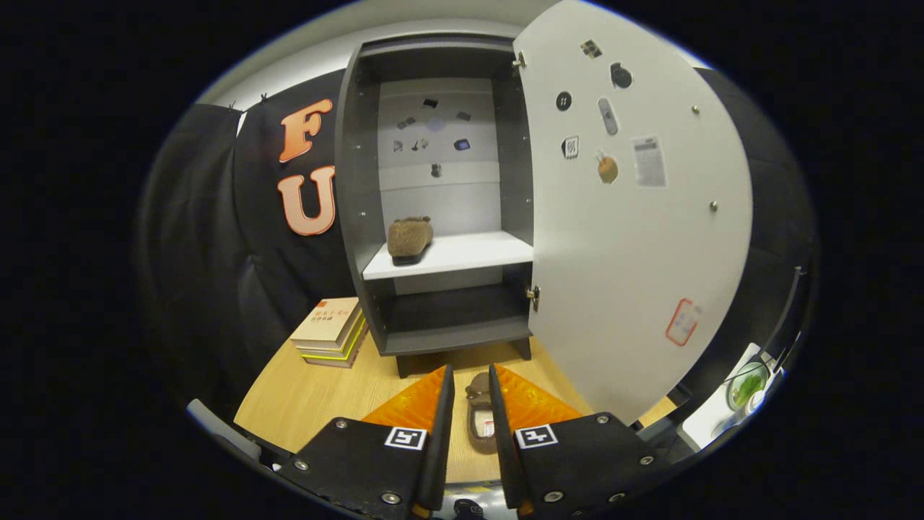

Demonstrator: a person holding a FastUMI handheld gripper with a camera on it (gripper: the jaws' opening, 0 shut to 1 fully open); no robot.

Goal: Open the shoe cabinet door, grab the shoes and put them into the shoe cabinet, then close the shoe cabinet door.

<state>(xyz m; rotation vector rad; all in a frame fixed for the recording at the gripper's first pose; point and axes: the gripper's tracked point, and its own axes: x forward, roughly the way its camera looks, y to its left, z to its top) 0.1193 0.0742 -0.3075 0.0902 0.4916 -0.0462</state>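
Cabinet door (pixel 635 217) is swung wide open. One brown shoe (pixel 409 239) is seen on the white shelf (pixel 462 253). Second shoe (pixel 479 422) lies on the desk (pixel 317 397) between the gripper (pixel 471 386) fingers — narrowly parted, contact possibly not made.

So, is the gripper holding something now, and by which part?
It cannot be told. The second shoe lies between the fingers of the gripper, which stand narrowly apart beside it; contact is unclear.

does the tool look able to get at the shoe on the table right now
Probably yes: the shoe lies on the table between the open tool fingers, nothing covering it, with the open cabinet door off to the side.
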